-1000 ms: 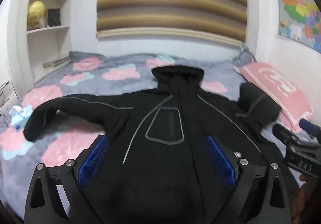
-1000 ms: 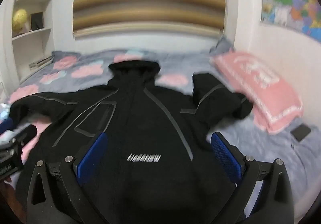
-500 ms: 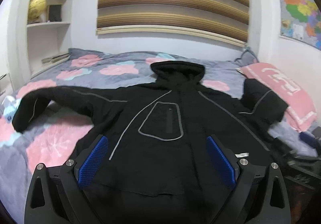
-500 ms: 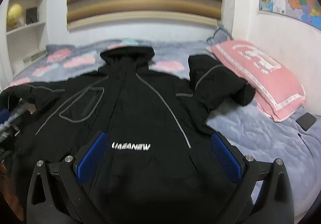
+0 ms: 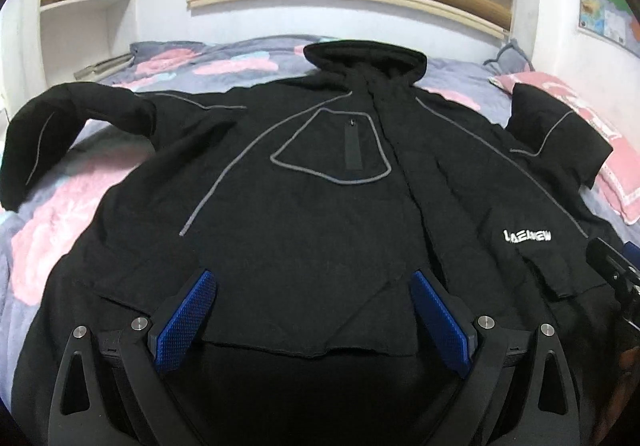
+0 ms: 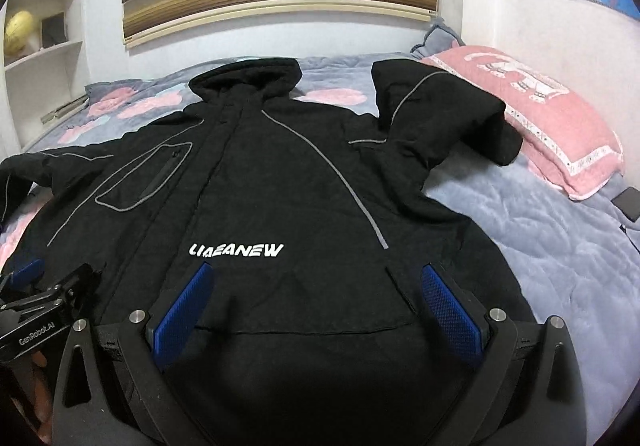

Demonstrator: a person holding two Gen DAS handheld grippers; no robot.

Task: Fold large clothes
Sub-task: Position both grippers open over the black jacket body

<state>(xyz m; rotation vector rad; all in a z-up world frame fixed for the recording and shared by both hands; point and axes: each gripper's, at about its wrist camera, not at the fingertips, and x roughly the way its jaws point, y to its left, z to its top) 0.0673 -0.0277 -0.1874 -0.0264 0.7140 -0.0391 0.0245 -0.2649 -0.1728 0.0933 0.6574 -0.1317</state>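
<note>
The black jacket (image 5: 320, 206) is lying spread front-up across the bed (image 6: 560, 266), filling the frame's centre; the left gripper (image 5: 312, 310) is hovering wide open over its hem at lower centre, gripping nothing; the right gripper (image 6: 316, 302) is likewise gaping empty below the white lettering (image 6: 236, 250).

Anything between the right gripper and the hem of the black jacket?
Nothing visible. The right gripper, jaws open, hangs directly over the black hooded jacket near its hem, with only jacket fabric between the blue pads.
</note>
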